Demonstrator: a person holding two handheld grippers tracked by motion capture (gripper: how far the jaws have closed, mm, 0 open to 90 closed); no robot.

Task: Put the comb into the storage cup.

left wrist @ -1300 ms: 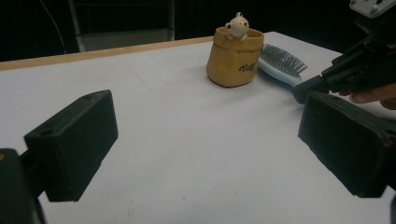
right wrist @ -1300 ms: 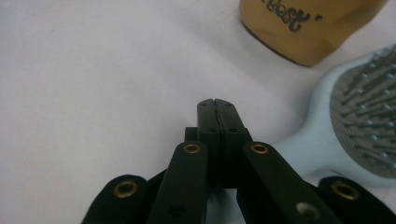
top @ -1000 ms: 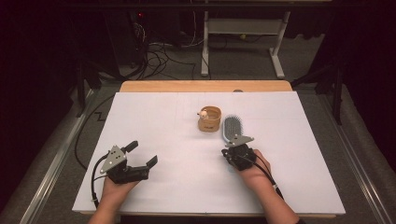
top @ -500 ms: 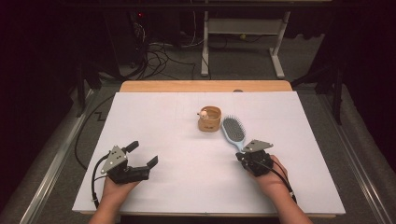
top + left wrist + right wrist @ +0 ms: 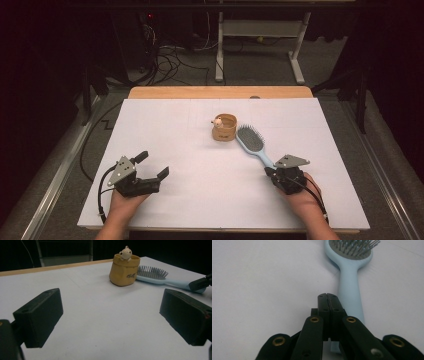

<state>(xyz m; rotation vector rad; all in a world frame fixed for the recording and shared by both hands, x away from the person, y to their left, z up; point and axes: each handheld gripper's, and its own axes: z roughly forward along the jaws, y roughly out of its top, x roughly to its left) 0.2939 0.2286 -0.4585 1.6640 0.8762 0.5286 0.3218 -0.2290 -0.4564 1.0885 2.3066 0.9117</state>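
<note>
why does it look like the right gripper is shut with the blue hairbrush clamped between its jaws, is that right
Not quite. The right gripper is shut, but nothing is clamped in it: its jaws are closed on each other above the hairbrush handle, which lies on the table beneath and beside them. The right gripper view shows it.

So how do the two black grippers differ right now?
The left gripper has its jaws spread wide with bare white table between them; the right gripper has its jaws shut flat together, empty. The left sits far from the light blue plastic hairbrush; the right lies over its handle end. Both are hand-held, low at the near edge.
</note>
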